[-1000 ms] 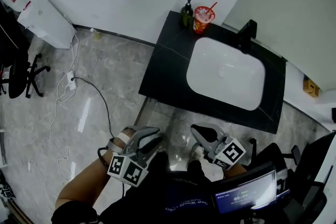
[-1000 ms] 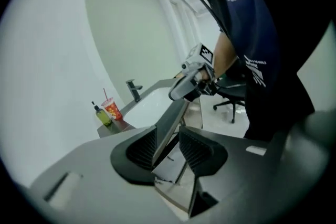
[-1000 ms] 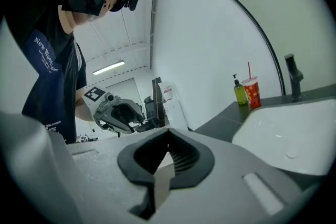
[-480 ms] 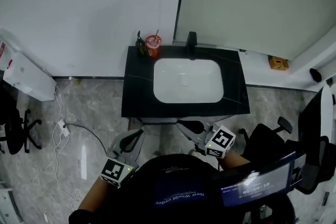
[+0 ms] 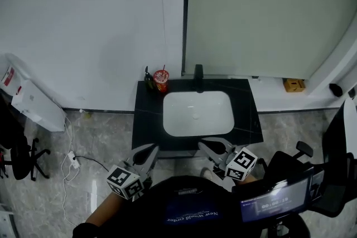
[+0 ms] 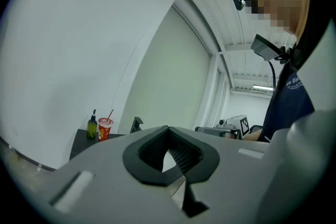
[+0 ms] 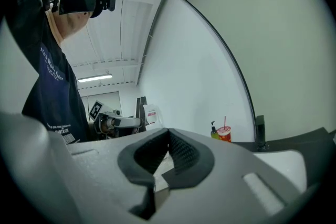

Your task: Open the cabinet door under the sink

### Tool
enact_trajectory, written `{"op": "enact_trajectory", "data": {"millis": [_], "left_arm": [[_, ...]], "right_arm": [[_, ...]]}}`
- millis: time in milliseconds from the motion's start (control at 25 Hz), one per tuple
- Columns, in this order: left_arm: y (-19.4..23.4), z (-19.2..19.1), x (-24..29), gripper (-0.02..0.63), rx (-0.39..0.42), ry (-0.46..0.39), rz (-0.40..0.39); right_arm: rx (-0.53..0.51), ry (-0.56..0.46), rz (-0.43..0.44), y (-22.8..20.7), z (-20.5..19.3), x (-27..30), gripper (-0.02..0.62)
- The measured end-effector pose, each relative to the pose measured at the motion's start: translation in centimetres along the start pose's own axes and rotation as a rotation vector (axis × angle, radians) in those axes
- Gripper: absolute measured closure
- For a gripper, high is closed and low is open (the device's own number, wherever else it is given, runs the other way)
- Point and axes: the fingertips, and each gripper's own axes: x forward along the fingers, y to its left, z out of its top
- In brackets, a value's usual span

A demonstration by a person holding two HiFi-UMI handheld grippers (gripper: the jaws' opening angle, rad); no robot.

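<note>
L claw (image 5: 150,149), jaws just done closing, and R claw (image 5: 203,144) are both sitting shut, empty, pointing at the bench's (image 5: 146,120) near edge. Under that edge, below the sink (image 5: 198,113), the cabinet door is hiding, state unseen. R claw is facing the sink and L the bench's left corner, so R's prob. nearer.

one sink (image 5: 198,113), one cup (image 5: 161,80), one bottle (image 5: 148,79)

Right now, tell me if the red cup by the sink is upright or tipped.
Upright: the red cup stands on the counter, its straw pointing up.
</note>
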Motion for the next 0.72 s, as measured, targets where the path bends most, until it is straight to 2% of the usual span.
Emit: {"op": "enact_trajectory", "data": {"millis": [400,560,720], "left_arm": [[-3.2,3.1,10.4,0.606,0.024,-0.084,0.100],[-3.8,3.2,13.7,0.606,0.017,-0.087,0.136],[-4.0,2.7,15.8,0.606,0.021,-0.070,0.133]], "right_arm": [[-0.078,-0.031,0.027,-10.7,6.7,-5.7,0.594],[-0.027,-0.051,0.039,-14.6,8.2,-7.2,0.594],[0.001,-0.073,0.023,-17.1,8.2,-7.4,0.595]]}}
